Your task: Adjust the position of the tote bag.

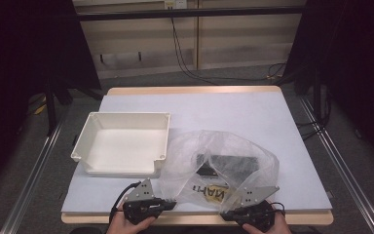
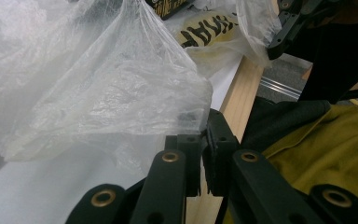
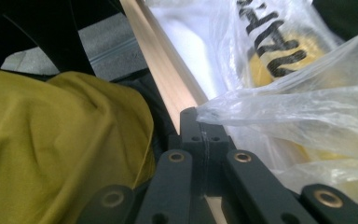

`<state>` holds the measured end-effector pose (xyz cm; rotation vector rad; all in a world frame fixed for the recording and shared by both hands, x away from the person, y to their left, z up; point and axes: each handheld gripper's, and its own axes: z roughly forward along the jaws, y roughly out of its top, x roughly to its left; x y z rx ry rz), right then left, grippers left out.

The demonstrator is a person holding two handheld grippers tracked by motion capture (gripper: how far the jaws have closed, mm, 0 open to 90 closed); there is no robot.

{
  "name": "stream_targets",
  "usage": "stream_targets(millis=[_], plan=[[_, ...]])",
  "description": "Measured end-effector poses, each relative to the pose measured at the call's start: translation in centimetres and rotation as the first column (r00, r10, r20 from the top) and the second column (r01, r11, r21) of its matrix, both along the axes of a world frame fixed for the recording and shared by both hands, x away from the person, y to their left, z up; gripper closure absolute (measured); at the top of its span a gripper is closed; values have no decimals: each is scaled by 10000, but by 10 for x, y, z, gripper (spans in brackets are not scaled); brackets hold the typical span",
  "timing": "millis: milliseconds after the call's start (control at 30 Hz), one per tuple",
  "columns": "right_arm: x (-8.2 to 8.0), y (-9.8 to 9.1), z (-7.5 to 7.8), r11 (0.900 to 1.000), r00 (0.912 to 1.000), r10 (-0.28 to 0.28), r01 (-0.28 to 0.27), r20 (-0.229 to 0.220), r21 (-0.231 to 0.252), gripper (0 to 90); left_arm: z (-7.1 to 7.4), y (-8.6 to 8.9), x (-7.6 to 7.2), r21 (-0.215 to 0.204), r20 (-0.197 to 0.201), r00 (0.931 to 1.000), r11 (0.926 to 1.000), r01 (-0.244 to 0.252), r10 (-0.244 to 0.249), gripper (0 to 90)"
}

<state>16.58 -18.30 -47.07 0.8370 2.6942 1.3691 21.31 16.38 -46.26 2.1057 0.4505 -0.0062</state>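
Observation:
A clear plastic bag (image 1: 219, 156) lies crumpled on the table's front half. Inside it are a flat black item (image 1: 229, 162) and a yellow item with black lettering (image 1: 209, 194). My left gripper (image 1: 173, 202) is at the bag's front left corner, and in the left gripper view (image 2: 206, 135) its jaws are shut on a pinch of the bag's film (image 2: 98, 93). My right gripper (image 1: 226, 212) is at the front right corner. In the right gripper view (image 3: 204, 126) its jaws are pressed together on the bag's edge (image 3: 307, 107), with the lettered yellow item (image 3: 275, 56) beyond.
A white shallow tray (image 1: 126, 115) with nothing in it stands left of the bag on the pale blue table top (image 1: 233, 107). The wooden front edge (image 3: 163, 84) runs just under both grippers. A yellow garment (image 3: 51, 140) on the person is close behind them.

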Motion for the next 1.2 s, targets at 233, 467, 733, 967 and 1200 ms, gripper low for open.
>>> stream_targets(millis=[233,467,733,967,1200], plan=[[-1,-5,6,9996,9996,-93,87,251,275,900,4,2,0,-201,87,9999,9998,-76,78,869],[-2,-15,21,9963,9966,-378,319,737,797,900,15,3,1,-556,298,9994,9983,-167,184,870],[2,-31,41,9910,9875,-865,718,1315,1126,900,32,-2,5,-1047,571,9982,9945,-100,160,870],[5,-43,62,9833,9731,-1287,1003,1909,1519,900,49,-1,9,-1484,890,9959,9889,-45,179,869],[10,-56,83,9741,9552,-1725,1292,2405,1853,900,70,-1,18,-1946,1234,9917,9808,-125,371,870]])
